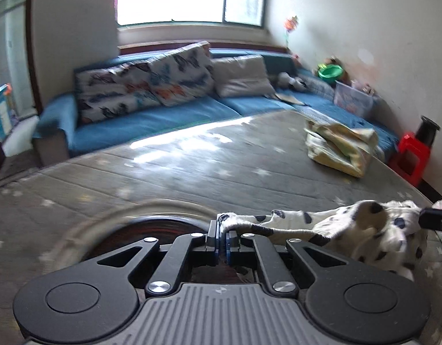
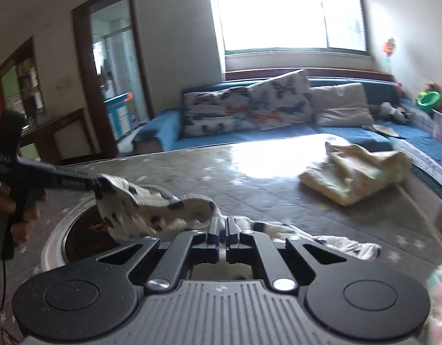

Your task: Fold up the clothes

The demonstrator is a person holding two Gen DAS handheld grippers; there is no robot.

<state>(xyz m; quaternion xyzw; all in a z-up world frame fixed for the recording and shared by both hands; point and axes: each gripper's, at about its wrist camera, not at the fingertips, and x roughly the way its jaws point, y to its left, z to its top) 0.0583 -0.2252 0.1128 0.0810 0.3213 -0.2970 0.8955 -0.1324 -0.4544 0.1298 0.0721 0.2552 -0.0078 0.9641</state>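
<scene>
- The left gripper (image 1: 222,231) is pressed together, pinching one edge of the white spotted garment (image 1: 362,230).
- The right gripper (image 2: 222,227) pinches the garment's other end.
- The garment hangs stretched between them, just above the grey star-patterned surface (image 1: 192,172).
- A folded yellow cloth (image 2: 356,175) lies well apart, near the blue sofa (image 2: 278,135).

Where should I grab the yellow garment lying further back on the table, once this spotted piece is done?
Take the yellow garment by its raised, bunched right end, coming in from above. It lies in a loose crumpled heap on the table, with edges I cannot trace. Both hand-held grippers are shut on the spotted garment.
</scene>
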